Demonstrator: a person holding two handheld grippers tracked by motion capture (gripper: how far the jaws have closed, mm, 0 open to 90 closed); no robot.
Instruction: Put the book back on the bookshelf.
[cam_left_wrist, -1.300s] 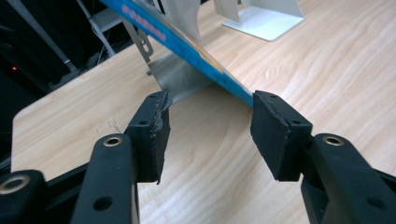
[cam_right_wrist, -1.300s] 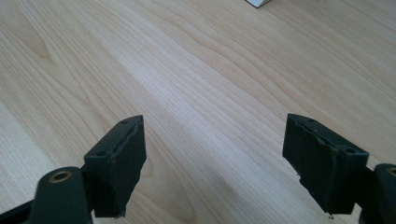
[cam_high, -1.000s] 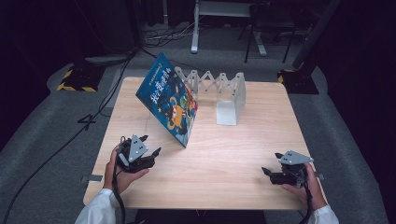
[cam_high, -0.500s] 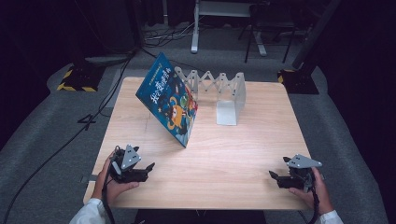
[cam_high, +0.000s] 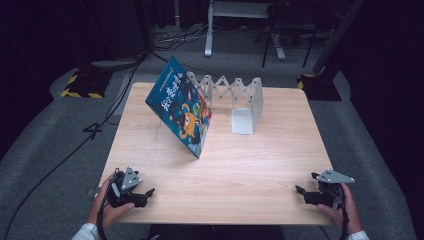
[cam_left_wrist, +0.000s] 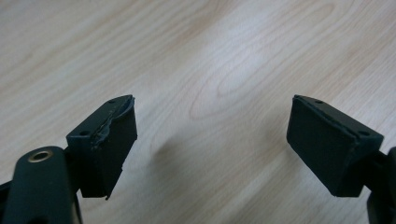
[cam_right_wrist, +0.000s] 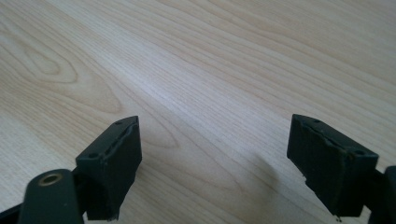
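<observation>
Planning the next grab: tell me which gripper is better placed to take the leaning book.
Left. The left gripper sits open on the book's side of the table; the right gripper is farther off.

A pale wood tabletop (cam_high: 260, 165) stands on grey carpet floor (cam_high: 45, 150) in a dark room (the far walls are lost in shadow). Black cables (cam_high: 107, 107) trail across the floor, past a yellow-and-black striped base (cam_high: 80, 86). A white metal stand (cam_high: 209, 30) rises behind.

The book (cam_high: 181, 114) cover bears large yellow characters (too blurred to read); nothing else carries text.
</observation>
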